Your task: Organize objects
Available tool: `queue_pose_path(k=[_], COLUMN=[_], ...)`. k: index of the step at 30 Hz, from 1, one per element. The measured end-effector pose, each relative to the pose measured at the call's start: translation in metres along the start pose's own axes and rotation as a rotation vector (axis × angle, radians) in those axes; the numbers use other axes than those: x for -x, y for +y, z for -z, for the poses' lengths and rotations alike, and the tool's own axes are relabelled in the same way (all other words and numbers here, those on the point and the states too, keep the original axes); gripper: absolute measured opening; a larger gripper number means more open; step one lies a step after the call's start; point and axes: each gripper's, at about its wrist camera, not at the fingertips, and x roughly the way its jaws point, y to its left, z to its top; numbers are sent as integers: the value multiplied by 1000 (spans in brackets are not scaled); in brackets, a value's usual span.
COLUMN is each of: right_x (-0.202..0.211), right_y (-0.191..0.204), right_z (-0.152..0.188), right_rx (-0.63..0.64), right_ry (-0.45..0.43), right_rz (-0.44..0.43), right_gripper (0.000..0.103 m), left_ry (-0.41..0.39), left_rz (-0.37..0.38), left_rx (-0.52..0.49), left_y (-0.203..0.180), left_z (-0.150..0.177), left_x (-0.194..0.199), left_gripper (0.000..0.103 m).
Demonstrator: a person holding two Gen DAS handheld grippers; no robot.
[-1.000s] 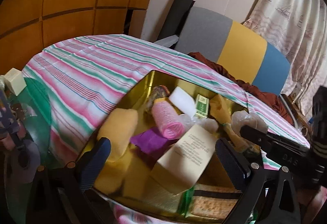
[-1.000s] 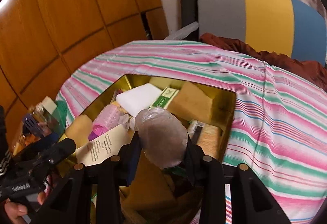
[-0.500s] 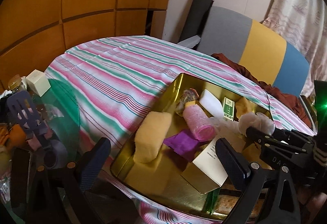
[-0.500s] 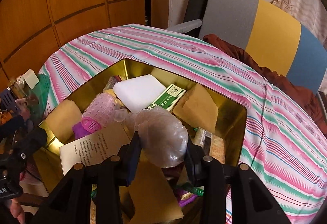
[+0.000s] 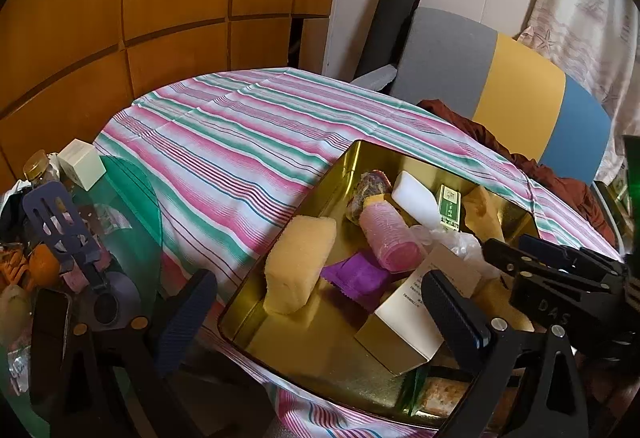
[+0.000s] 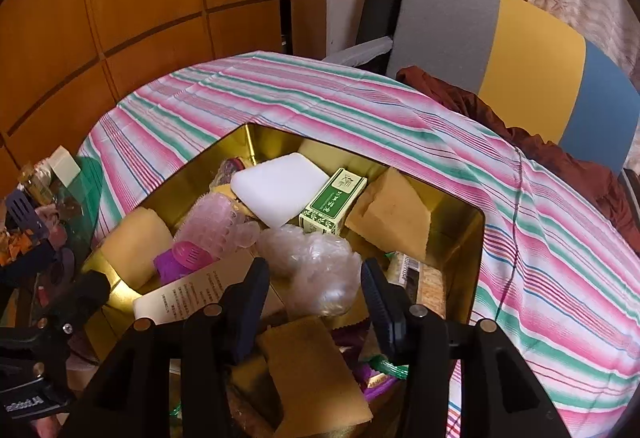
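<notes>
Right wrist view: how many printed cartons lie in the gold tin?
2. A green carton sits between the white block and the tan wedge; a white carton with text lies near left. Clutter may hide more.

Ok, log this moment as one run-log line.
right claw: opening, crumpled clear plastic bag between fingers | left claw: open, empty | gold rectangular tin: crowded | phase: dropping bag in

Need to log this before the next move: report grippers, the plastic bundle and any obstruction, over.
Right gripper opening, clear plastic bundle between its fingers, resting in the gold tin. Left gripper open, empty. Tin crowded: white printed box alongside.
</notes>
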Motion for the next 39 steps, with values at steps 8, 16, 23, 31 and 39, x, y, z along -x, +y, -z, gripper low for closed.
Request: queue_pose_path(k=[8,16,23,31,39], right_x=[25,51,65,68,68], right_y=[-35,-35,-11,1,8], right_z=[15,29,28,34,36], right_rx=[-152,-190,-162,-196,-212], right_ry=[-23,-48,-69,-68,-37], right_rz=[11,39,100,159,219], right_gripper=[48,55,61,62,61], left_ry=[-23,-29,56,61,82], left_rz=[-19,-56,-52,-99,-96], left_rx=[-15,-114,-112,-96,-89], left_y=[-4,-20,-19,-8,-3], left_z=[-2,0,-1,-4,-8], left_x=[7,16,12,20,26], left_gripper=[103,103,103,103,103])
